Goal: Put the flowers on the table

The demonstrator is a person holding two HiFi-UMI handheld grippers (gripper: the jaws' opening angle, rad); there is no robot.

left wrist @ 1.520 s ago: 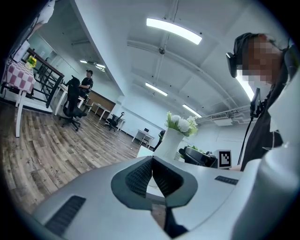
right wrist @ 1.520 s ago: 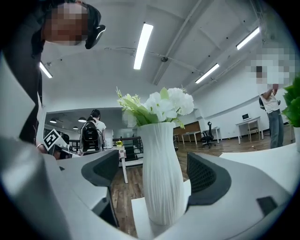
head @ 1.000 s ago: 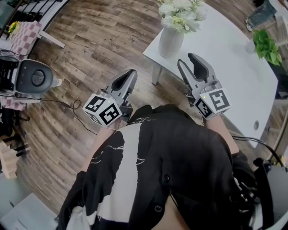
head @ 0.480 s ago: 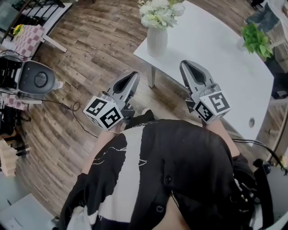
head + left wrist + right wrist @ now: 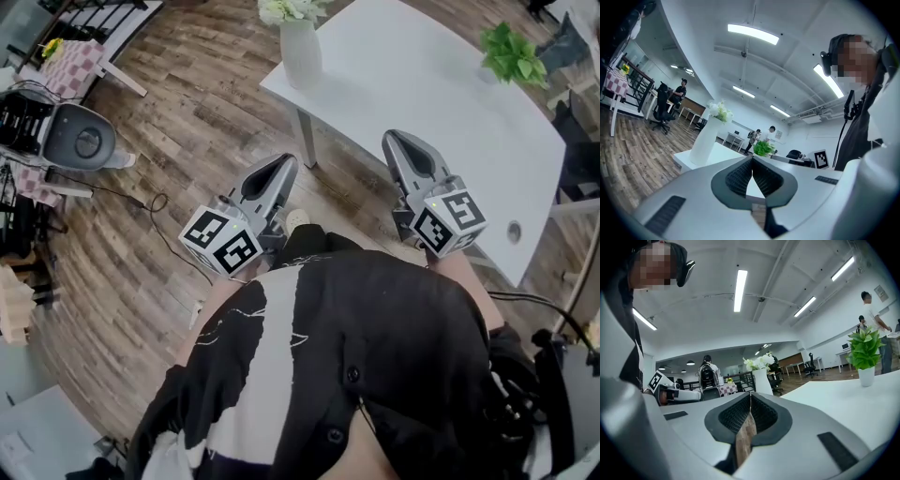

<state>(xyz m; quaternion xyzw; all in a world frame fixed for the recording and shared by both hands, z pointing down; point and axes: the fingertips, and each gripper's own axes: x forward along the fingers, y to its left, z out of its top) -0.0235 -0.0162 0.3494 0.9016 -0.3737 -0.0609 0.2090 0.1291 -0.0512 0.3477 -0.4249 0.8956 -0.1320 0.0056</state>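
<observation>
Flowers (image 5: 289,9) in a white vase (image 5: 300,54) on the table (image 5: 422,89) at its far corner, green plant (image 5: 511,52) at the table's other side, left gripper (image 5: 279,165) beside the table, right gripper (image 5: 396,141) over its near edge, both pinched shut, holding nothing

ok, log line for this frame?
vase of flowers: upright on table, near corner | left gripper: shut, empty | right gripper: shut, empty, over table edge

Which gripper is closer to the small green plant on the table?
Right. The right gripper sits by the table's near edge, the green plant beyond it; the left gripper is farther off, over the wooden floor.
</observation>
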